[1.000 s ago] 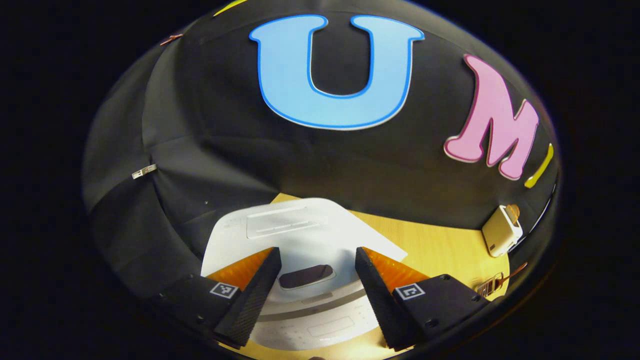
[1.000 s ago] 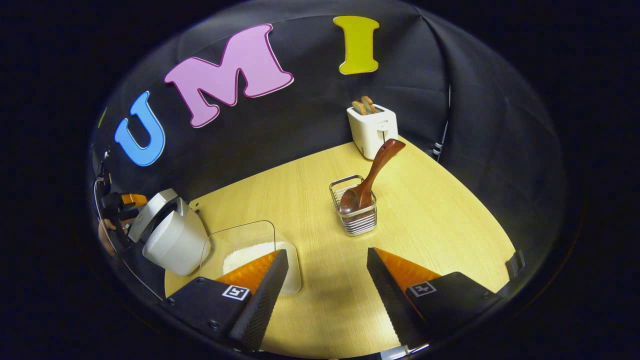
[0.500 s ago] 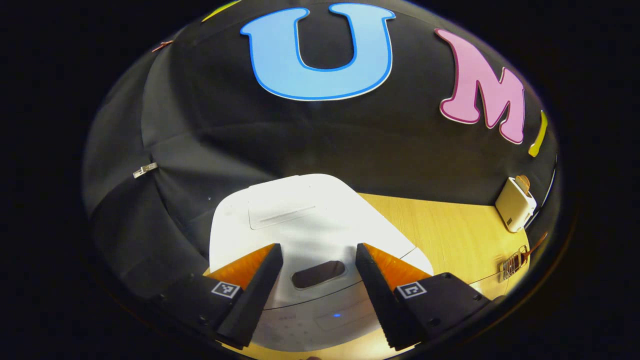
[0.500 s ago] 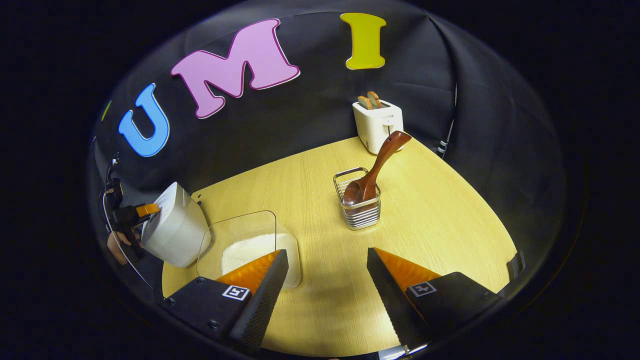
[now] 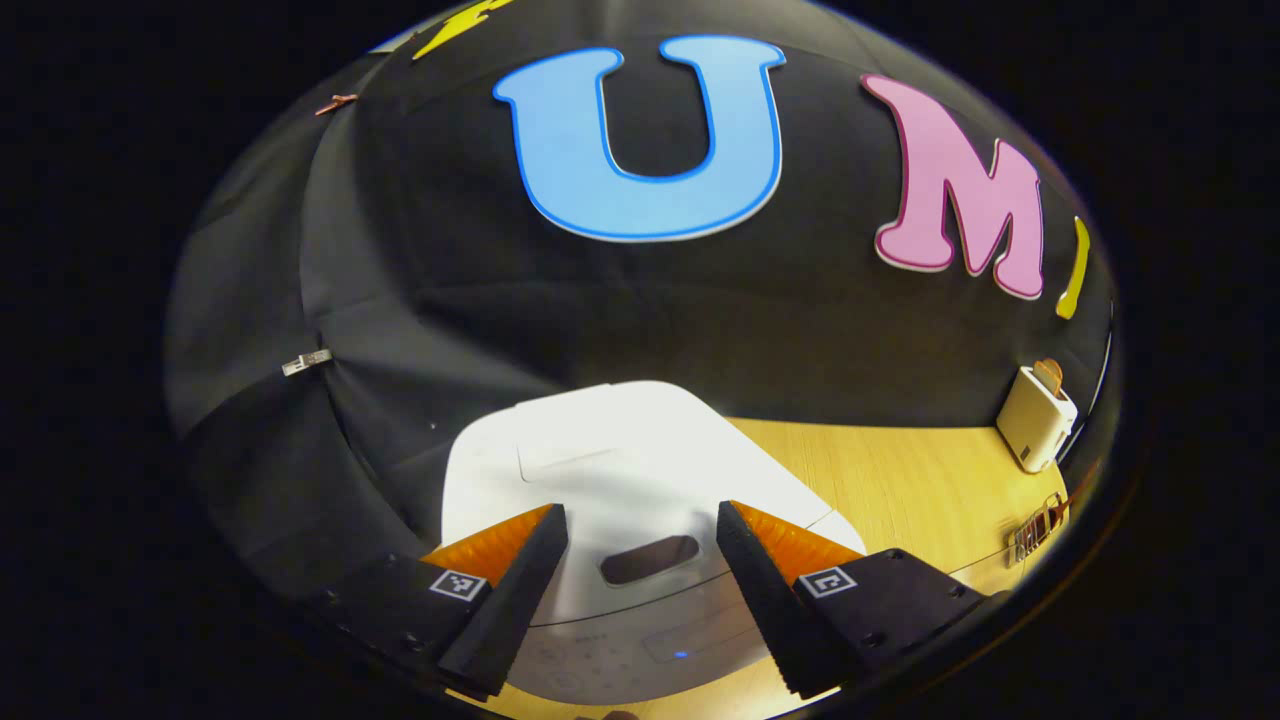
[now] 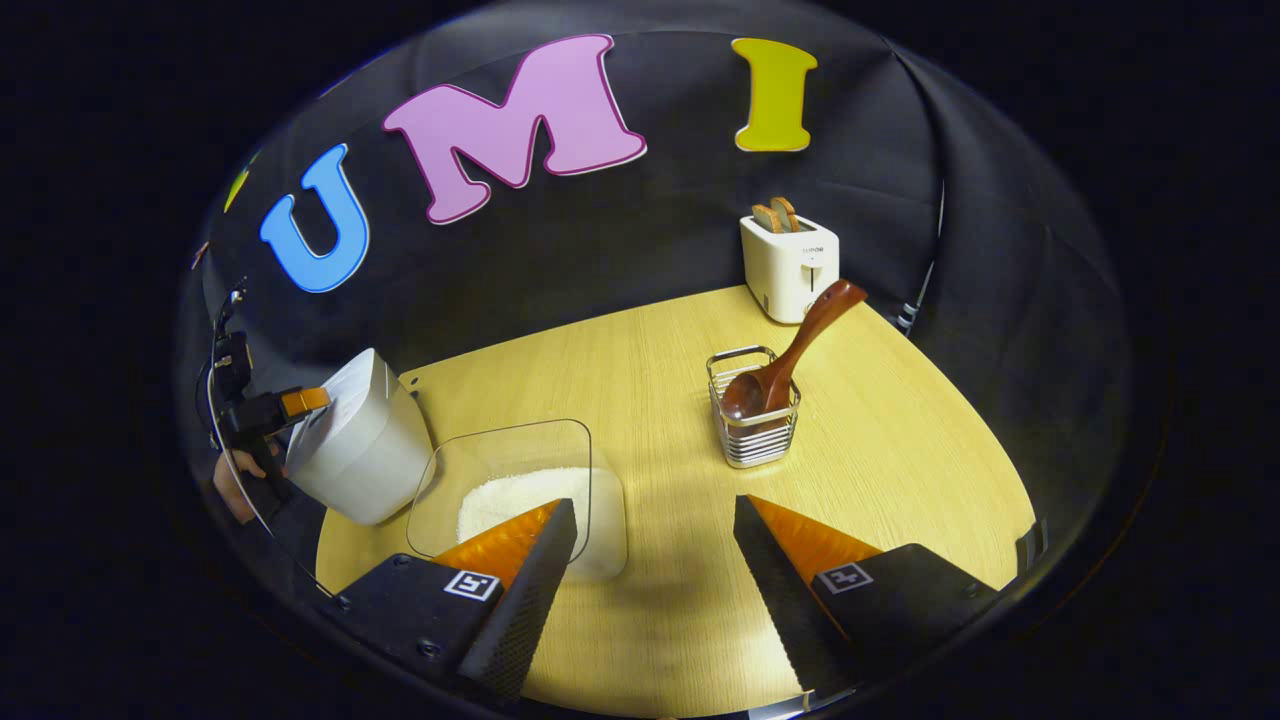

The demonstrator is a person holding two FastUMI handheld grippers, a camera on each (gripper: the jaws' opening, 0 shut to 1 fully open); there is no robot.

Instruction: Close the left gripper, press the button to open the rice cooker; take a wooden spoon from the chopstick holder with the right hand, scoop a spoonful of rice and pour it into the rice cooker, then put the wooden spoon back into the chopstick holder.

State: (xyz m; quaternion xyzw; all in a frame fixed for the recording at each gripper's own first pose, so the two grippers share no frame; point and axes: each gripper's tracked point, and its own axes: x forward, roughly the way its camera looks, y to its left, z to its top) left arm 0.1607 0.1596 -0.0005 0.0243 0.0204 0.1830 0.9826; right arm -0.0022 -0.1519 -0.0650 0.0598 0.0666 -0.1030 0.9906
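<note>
Your left gripper (image 5: 640,590) hangs spread over the rice cooker (image 5: 620,470), lid down, while your right gripper (image 6: 650,590), also spread and empty, has the glass rice dish (image 6: 520,490) at 11 o'clock and the wooden spoon (image 6: 790,350) resting in the chopstick holder (image 6: 755,430) at 1 o'clock, which fits either end of the job.
</note>
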